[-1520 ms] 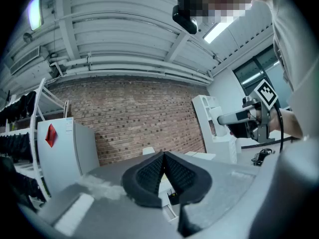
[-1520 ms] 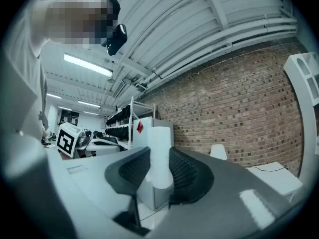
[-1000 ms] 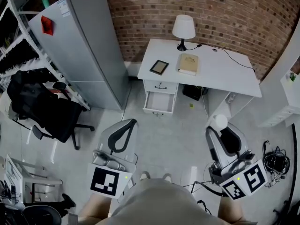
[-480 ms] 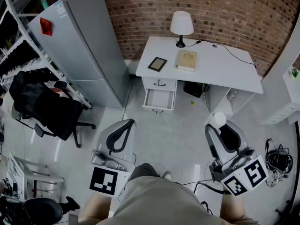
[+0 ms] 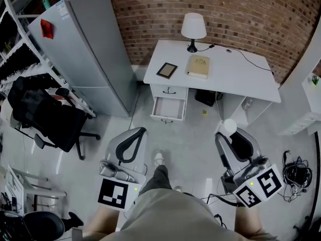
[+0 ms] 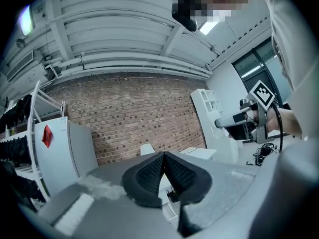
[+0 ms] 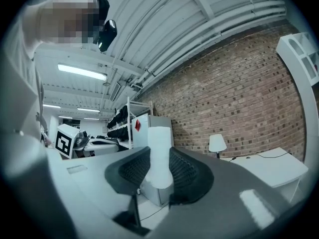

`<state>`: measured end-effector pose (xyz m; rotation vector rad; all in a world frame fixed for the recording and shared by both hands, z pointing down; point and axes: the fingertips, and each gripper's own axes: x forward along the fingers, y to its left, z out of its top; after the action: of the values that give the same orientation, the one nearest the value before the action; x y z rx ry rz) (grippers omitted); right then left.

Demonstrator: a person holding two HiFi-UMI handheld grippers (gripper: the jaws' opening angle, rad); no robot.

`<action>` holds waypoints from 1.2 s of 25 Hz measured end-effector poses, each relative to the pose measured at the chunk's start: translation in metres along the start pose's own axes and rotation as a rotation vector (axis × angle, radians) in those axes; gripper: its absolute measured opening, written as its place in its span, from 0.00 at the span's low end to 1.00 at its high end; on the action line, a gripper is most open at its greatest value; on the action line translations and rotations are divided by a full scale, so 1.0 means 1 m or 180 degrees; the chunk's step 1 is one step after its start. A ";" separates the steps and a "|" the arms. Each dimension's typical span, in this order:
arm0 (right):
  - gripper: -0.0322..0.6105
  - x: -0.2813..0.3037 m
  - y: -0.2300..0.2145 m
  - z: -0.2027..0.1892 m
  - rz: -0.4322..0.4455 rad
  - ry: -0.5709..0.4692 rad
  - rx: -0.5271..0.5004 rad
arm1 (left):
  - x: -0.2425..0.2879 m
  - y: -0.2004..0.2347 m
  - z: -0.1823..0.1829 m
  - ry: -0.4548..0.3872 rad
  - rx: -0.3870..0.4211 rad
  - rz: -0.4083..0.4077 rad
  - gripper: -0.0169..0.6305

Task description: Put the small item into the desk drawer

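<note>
A white desk [image 5: 235, 77] stands against the brick wall, and its lower drawer [image 5: 168, 108] is pulled open and looks empty. My right gripper [image 5: 231, 133] hangs at the lower right of the head view, well short of the desk. It is shut on a small white cylindrical item [image 5: 229, 126], which stands upright between the pads [image 7: 185, 172] in the right gripper view as the white item [image 7: 159, 156]. My left gripper [image 5: 139, 131] hangs at the lower left, its jaws closed tip to tip with nothing in them, as the left gripper [image 6: 163, 164] view also shows.
On the desk are a lamp [image 5: 193, 26], a book [image 5: 199, 67] and a dark-framed tablet [image 5: 167, 70]. A grey fridge [image 5: 85, 49] stands left of the desk, a black office chair [image 5: 50, 117] further left. Cables [image 5: 296, 174] lie on the floor at the right. The person's foot [image 5: 158, 158] steps ahead.
The person has walked a step toward the desk, one leg now swung forward. Both grippers keep their pose, and the white item stays in the right one.
</note>
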<state>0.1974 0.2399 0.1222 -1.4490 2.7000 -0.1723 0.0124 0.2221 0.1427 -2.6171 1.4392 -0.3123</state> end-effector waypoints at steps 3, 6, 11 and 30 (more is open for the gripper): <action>0.24 0.015 -0.008 -0.004 -0.0029 0.0033 -0.0003 | 0.016 0.009 -0.007 0.0011 -0.0039 -0.0046 0.03; 0.24 0.036 -0.020 -0.008 -0.0056 0.0077 0.0024 | 0.038 0.024 -0.014 0.0033 -0.0068 -0.0067 0.03; 0.24 0.087 -0.039 -0.017 -0.0086 0.0183 0.0070 | 0.078 0.059 -0.028 0.0079 -0.0131 -0.0109 0.03; 0.24 0.329 -0.089 -0.045 -0.0252 0.0524 0.0174 | 0.231 0.242 -0.096 0.0316 -0.0304 -0.0304 0.03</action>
<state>0.0841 -0.0806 0.1753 -1.5932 2.7401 -0.3834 -0.0881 -0.1044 0.2095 -2.7894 1.3939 -0.3995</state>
